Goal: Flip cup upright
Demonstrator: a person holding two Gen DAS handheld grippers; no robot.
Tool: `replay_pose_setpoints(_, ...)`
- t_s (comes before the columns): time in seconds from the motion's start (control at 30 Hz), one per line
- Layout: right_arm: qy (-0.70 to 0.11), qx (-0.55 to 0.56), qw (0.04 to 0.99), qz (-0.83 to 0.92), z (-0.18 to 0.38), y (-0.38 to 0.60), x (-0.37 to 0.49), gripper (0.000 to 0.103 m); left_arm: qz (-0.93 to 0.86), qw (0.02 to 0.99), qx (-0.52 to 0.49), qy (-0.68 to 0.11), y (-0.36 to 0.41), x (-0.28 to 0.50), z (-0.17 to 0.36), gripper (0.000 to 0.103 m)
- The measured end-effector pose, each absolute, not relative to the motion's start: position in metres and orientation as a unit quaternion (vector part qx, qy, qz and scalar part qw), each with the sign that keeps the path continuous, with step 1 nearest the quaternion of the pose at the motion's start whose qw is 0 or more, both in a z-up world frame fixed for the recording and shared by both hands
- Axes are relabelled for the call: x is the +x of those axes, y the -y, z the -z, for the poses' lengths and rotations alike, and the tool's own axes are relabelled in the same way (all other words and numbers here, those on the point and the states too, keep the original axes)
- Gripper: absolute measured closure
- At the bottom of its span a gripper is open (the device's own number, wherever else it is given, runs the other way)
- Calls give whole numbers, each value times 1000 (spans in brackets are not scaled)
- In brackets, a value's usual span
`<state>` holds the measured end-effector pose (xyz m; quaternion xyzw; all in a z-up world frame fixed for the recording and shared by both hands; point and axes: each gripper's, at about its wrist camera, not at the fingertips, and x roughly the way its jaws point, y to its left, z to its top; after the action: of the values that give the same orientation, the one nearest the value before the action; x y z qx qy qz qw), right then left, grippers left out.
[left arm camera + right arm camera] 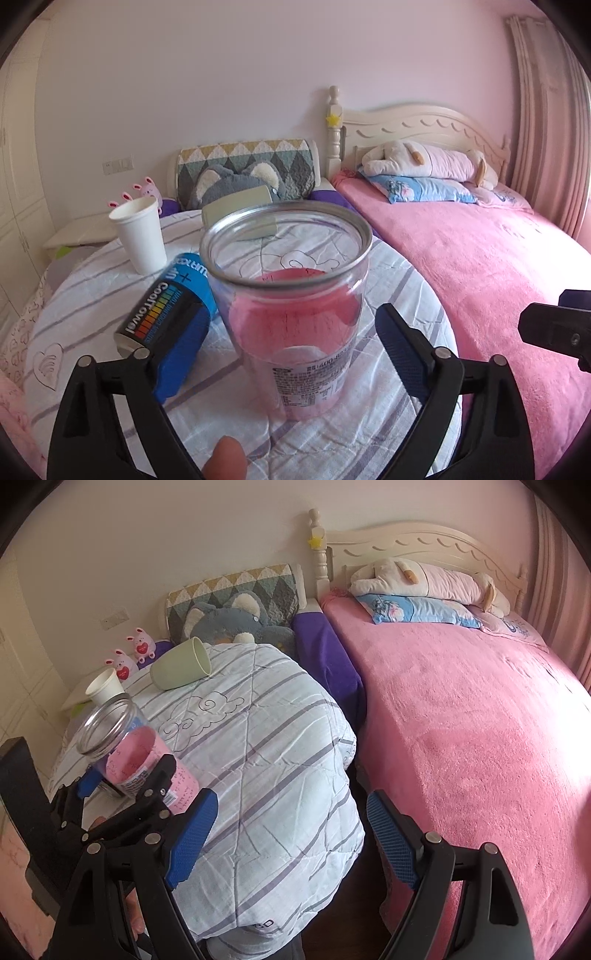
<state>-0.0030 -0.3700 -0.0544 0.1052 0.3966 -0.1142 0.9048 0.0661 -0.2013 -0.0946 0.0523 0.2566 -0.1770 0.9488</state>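
A clear plastic jar (291, 295) with a silver rim stands upright on the striped quilt, between the wide-open blue pads of my left gripper (284, 350), which do not touch it. The jar also shows in the right wrist view (110, 734). A pale green cup (181, 663) lies on its side farther back on the quilt, mouth to the right; it shows partly behind the jar in the left wrist view (240, 212). A white paper cup (140, 236) stands upright at the left. My right gripper (291, 834) is open and empty over the quilt's near edge.
A blue CoolTowel can (170, 299) lies beside the jar, against the left pad. A pink tube (173, 775) lies behind the jar. The striped quilt (266, 738) covers a small bed; a pink bed (461, 720) adjoins on the right. Plush toys and pillows sit at the headboards.
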Motion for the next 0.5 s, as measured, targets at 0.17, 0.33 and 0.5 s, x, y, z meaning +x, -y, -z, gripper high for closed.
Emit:
replay_pose_setpoints(0.17,-386,102,909,115,47,363,-7,19,177,947,54,-263,197,66,86,1)
replay_pose_setpoints(0.33,-372,99,916,114,37,356,-13,19,191,942,57,-268,187,54,78,0)
replay_pose_setpoints(0.5,-341,98,928,112,21,345,-27,19,200,944,60,-257,162,23,62,0)
